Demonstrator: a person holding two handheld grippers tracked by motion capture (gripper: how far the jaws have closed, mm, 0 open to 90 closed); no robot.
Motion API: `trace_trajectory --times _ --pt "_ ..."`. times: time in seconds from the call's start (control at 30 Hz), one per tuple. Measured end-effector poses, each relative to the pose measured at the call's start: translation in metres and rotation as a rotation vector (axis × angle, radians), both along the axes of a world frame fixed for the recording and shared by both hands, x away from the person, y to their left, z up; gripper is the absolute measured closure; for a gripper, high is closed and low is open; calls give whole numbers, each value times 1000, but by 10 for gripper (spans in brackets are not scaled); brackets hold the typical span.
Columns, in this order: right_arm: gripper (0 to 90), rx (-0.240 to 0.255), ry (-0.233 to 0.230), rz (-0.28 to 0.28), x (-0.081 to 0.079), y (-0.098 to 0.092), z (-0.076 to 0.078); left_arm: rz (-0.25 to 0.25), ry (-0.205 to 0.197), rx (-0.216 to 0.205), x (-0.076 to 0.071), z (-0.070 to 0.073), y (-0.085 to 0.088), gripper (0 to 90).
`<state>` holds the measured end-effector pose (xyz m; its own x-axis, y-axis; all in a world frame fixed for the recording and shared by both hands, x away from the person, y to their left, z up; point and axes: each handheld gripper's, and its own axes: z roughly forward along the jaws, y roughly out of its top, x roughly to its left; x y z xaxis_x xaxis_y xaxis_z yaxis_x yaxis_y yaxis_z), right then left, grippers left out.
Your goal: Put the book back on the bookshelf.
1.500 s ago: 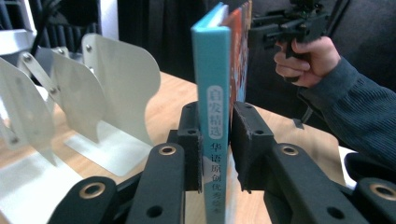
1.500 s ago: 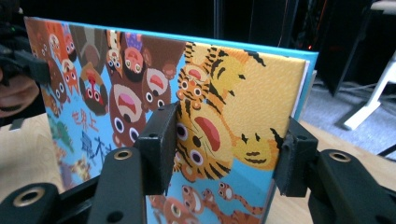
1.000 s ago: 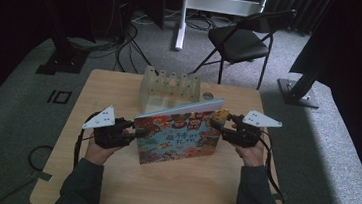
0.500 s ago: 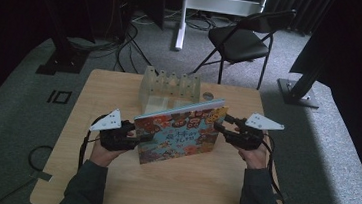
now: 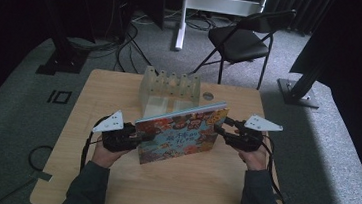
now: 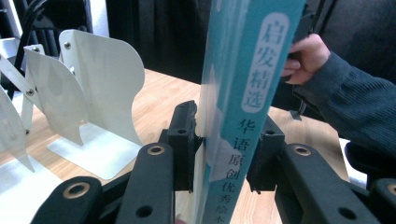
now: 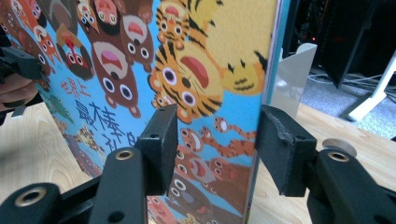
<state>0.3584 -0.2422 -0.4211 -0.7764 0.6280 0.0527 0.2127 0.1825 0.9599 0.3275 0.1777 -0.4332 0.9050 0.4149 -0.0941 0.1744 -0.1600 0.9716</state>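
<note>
On table, empty rack (image 5: 170, 87), book (image 5: 181, 134) upright

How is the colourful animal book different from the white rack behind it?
The colourful flat picture book is covered in cartoon animals; the white curved-divider rack is plain. The book is one thin slab, up on edge; the rack has several dividers in a row. Both are upright above the light wooden table.
</note>
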Motion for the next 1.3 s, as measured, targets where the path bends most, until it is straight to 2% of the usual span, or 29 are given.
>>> trace_trajectory --times 0.2,0.37,0.63,0.8,1.0,1.2,1.3 --pt "486 -1 9 -5 0 -3 -5 13 -15 -5 -1 -2 -5 657" --pt "485 6 18 -8 -1 -6 -8 3 -8 -39 -1 -2 -8 610" --pt "480 19 36 -10 -2 -12 -15 -5 -7 -34 0 -5 -15 566" --pt "479 25 49 -17 -1 -14 -19 1 -21 -23 0 -5 -19 525" --pt "477 27 62 -22 -2 -18 -23 5 -32 -49 -2 -6 -21 450" --pt "476 28 72 -30 -3 -22 -27 5 -38 -43 -3 -8 -23 435" --pt "476 26 78 -33 -3 -23 -30 7 -31 -35 -2 -9 -24 471"
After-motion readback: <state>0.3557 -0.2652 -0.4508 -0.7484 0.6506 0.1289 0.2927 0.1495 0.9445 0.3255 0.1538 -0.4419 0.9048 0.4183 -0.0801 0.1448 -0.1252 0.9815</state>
